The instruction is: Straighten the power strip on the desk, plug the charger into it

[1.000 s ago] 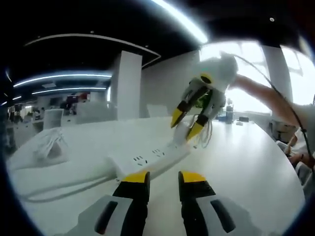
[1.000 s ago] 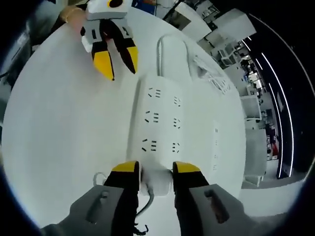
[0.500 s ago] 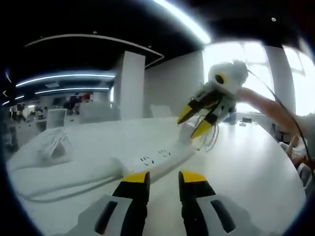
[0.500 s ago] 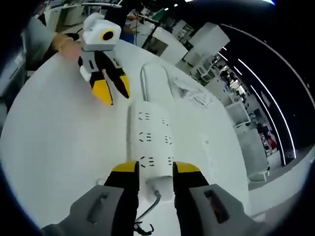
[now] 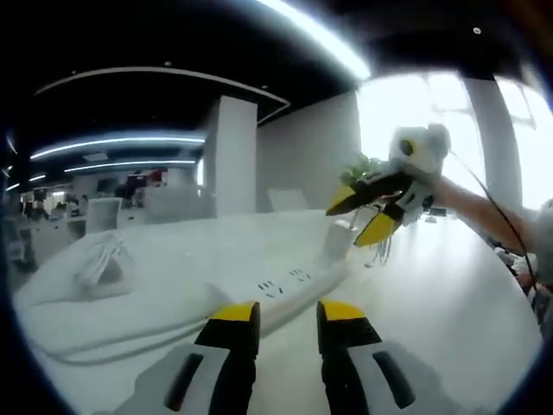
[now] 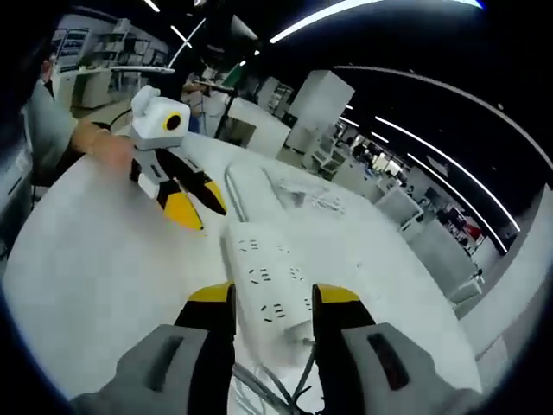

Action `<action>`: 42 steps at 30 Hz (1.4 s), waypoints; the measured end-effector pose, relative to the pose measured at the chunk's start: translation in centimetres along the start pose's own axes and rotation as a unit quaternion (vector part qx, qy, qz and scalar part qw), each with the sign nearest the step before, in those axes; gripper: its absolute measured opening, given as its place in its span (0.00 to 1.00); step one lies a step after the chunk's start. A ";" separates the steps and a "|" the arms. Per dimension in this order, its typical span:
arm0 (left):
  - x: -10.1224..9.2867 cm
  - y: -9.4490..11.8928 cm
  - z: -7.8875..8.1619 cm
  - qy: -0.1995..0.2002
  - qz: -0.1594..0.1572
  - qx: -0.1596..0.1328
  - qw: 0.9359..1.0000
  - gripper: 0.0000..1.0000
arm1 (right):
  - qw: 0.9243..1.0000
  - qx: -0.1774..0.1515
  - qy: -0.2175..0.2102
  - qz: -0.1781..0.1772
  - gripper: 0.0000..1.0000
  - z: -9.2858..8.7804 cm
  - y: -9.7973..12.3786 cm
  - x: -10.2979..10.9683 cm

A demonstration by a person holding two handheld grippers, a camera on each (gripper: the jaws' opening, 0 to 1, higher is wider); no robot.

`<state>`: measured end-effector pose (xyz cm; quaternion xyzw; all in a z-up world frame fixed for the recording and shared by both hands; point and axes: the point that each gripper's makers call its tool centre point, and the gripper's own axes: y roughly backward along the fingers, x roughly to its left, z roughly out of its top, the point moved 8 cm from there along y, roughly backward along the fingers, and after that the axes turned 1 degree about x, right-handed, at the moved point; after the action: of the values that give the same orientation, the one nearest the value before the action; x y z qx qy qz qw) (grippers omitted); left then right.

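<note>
Gripping the near end of the white power strip [image 6: 270,290] on the desk [image 6: 86,268] between the right gripper [image 6: 272,296] jaws, presumably for swinging it straight, while hovering the left gripper [image 5: 288,313], jaws narrowly parted and empty, beside its far end.

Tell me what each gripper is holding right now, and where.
The right gripper holds the power strip by its near end, jaws on its two long sides. The left gripper holds nothing.

Open office: white pillar [image 5: 235,156], bright window [image 5: 406,112], ceiling light strips [image 5: 112,141]
</note>
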<state>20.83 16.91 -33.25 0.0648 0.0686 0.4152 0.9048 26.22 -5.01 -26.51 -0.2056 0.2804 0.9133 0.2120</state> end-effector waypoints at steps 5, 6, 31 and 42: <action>0.4 0.2 0.2 -0.006 0.009 -0.005 1.000 0.27 | 0.998 -0.041 -0.039 -0.023 0.36 0.2 0.7 0.6; 0.5 0.2 0.2 -0.006 0.010 -0.006 1.000 0.27 | 0.998 -0.045 -0.041 -0.027 0.36 0.2 0.9 0.7; 1.7 0.1 -0.2 0.011 0.012 -0.009 1.000 0.27 | 0.947 -0.177 -0.212 -0.162 0.38 -5.1 6.6 -1.0; 1.0 0.0 -0.6 0.003 0.009 0.002 1.000 0.26 | 0.936 -0.131 -0.254 -0.208 0.31 -8.6 6.7 -2.5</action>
<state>21.41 17.70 -33.87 0.0659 0.0717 0.4232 0.9008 27.18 -15.85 -28.93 -0.0463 0.0463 0.8993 0.4323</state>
